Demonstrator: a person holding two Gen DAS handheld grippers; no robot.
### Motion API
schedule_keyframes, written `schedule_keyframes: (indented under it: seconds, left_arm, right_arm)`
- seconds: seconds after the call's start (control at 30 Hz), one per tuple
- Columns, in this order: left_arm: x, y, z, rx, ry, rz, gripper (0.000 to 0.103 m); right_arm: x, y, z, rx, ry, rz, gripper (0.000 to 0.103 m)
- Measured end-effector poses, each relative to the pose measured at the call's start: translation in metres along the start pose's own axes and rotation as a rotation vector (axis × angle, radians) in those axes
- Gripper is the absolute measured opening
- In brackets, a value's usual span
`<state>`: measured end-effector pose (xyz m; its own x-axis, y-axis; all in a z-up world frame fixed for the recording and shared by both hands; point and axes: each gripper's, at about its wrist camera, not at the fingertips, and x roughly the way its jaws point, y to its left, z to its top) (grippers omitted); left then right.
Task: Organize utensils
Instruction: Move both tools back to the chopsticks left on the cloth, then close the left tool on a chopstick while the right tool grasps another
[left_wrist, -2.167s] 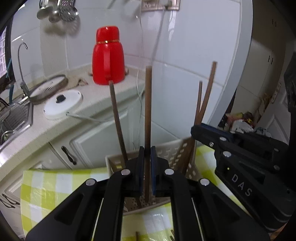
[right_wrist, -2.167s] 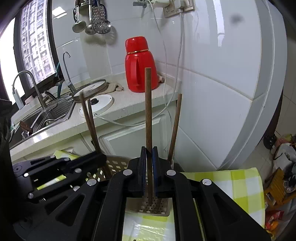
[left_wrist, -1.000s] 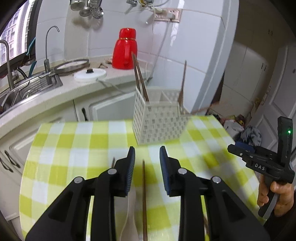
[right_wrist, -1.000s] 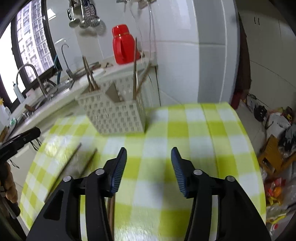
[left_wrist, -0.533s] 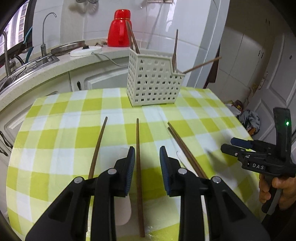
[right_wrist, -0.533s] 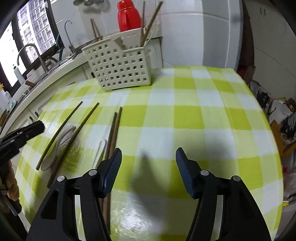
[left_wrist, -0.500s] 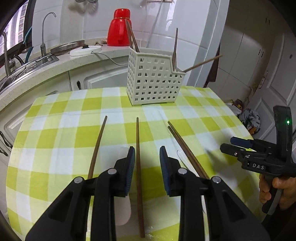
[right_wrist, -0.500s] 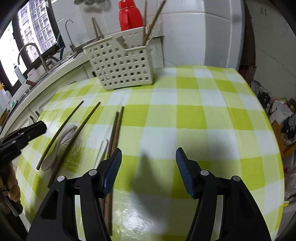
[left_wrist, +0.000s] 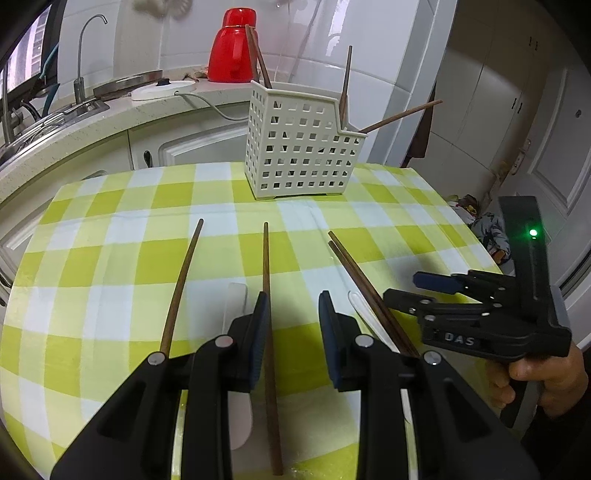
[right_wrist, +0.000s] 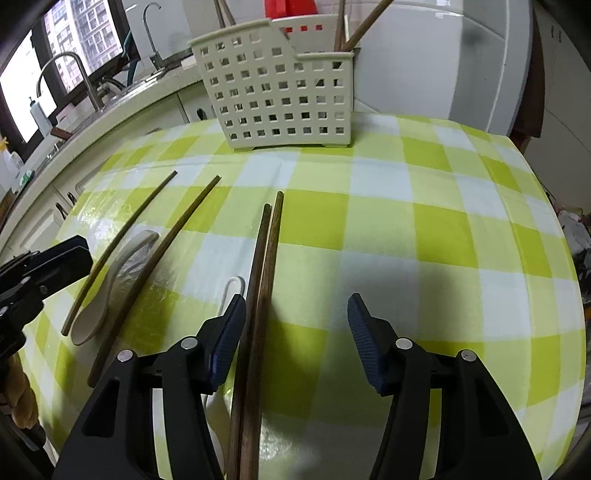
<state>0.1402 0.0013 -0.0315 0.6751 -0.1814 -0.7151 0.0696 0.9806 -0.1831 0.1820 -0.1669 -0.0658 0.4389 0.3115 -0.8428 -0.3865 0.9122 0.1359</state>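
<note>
On the checked yellow-green cloth of the counter, well short of the white perforated holder at the far edge, lie the loose utensils still to be sorted. Nearest the left gripper: a single brown chopstick, long axis running straight away toward the holder, its near stretch passing between the jaws hard by the left pad, apparently untouched. Jaws narrow but parted, nothing clamped. Off to that gripper's left, a second chopstick and a pale spoon; to its right, a white spoon partly under a pair of chopsticks. Right gripper set over that chopstick pair, both sticks lying side by side and touching, long axis again pointing toward the holder, their near lengths inside the gap but close against the left pad rather than centred. Jaws wide and closing, pads not yet pressing on the wood. Already standing in the holder: several chopsticks, some upright, one leaning far out to the right. Judged from this layout: each hand nearest its own target, each stick aligned with the gripper's pointing line, so a clean pinch probably wants a small sideways shift to centre the wood. Likely risk on the right: catching one stick of the pair and rolling the other away.
</note>
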Motion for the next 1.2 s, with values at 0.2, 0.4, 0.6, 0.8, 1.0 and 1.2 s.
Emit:
schedule_keyframes:
  seconds: [0.2, 0.4, 0.6, 0.8, 1.0, 1.2]
  left_arm:
    - [0.002, 0.003, -0.001, -0.005, 0.003, -0.007, 0.027]
    - [0.007, 0.003, 0.0, -0.004, 0.008, -0.014, 0.027]
    - [0.015, 0.002, 0.0, 0.006, 0.029, -0.016, 0.027]
    - [0.035, 0.0, 0.007, 0.037, 0.068, -0.006, 0.027]
    - [0.06, 0.001, 0.013, 0.061, 0.133, 0.031, 0.027]
    - [0.075, 0.003, 0.018, 0.065, 0.157, 0.056, 0.027]
  right_arm:
    - [0.012, 0.0, 0.002, -0.009, 0.023, -0.011, 0.05]
    - [0.015, 0.002, 0.005, -0.029, 0.018, -0.027, 0.05]
    - [0.015, 0.0, 0.005, -0.069, 0.017, -0.077, 0.034]
    - [0.014, -0.011, 0.006, -0.068, 0.02, -0.089, 0.025]
    - [0.013, -0.014, 0.005, -0.069, 0.016, -0.087, 0.025]
    - [0.014, -0.013, 0.006, -0.063, 0.005, -0.094, 0.026]
